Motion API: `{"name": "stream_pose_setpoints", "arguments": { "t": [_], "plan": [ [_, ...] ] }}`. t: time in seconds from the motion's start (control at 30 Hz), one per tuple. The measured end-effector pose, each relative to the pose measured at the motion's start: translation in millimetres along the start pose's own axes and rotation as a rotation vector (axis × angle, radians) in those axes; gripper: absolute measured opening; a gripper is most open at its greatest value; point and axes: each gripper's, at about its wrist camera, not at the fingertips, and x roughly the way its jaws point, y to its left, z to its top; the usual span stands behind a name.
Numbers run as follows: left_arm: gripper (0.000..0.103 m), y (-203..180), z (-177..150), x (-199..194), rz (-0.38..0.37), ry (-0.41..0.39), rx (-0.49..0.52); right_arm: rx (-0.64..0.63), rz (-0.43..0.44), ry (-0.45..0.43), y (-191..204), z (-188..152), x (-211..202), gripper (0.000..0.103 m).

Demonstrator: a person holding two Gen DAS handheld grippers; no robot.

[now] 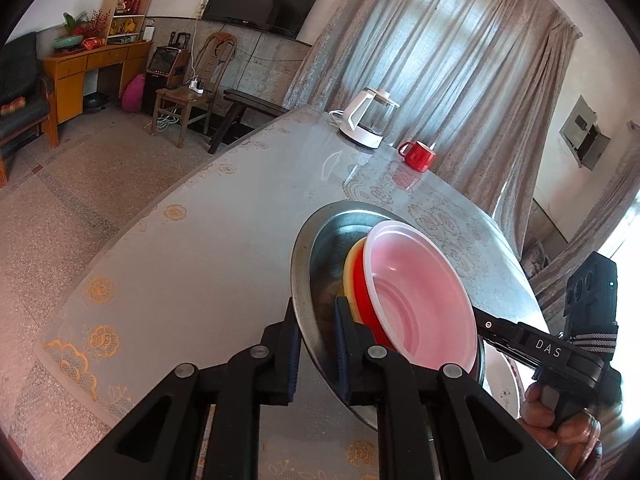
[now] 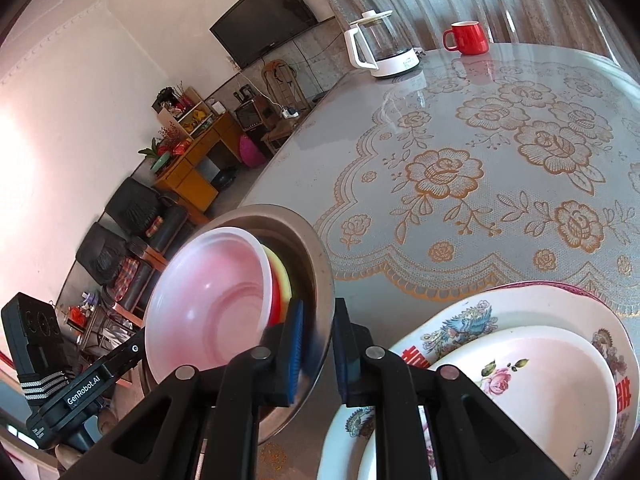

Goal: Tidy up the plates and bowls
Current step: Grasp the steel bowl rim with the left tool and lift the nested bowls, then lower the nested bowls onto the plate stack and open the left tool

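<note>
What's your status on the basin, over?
Both grippers, left and right, shut on metal basin rim, opposite sides, basin tilted. Bowls nested inside. Plates stacked beside. Kettle, mug far off.

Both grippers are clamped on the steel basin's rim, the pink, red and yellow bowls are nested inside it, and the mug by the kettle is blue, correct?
Not quite: the mug beside the kettle is red, as the right wrist view shows. The rest holds: left gripper and right gripper both clamp the steel basin rim, bowls nested inside.

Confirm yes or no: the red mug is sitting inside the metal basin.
No. The red mug stands on the table beside the kettle, far from the metal basin.
</note>
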Motion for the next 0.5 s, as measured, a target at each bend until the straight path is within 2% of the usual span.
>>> {"name": "stream_pose_setpoints", "arguments": {
  "t": [0.2, 0.5],
  "plan": [
    [0.014, -17, 2, -3, -0.028, 0.006, 0.027, 0.028, 0.016, -0.036, -9, -1, -20, 0.014],
    [0.015, -54, 0, -2, -0.092, 0.021, 0.113, 0.049, -0.022, -0.098, -27, -5, -58, 0.014]
  ]
}}
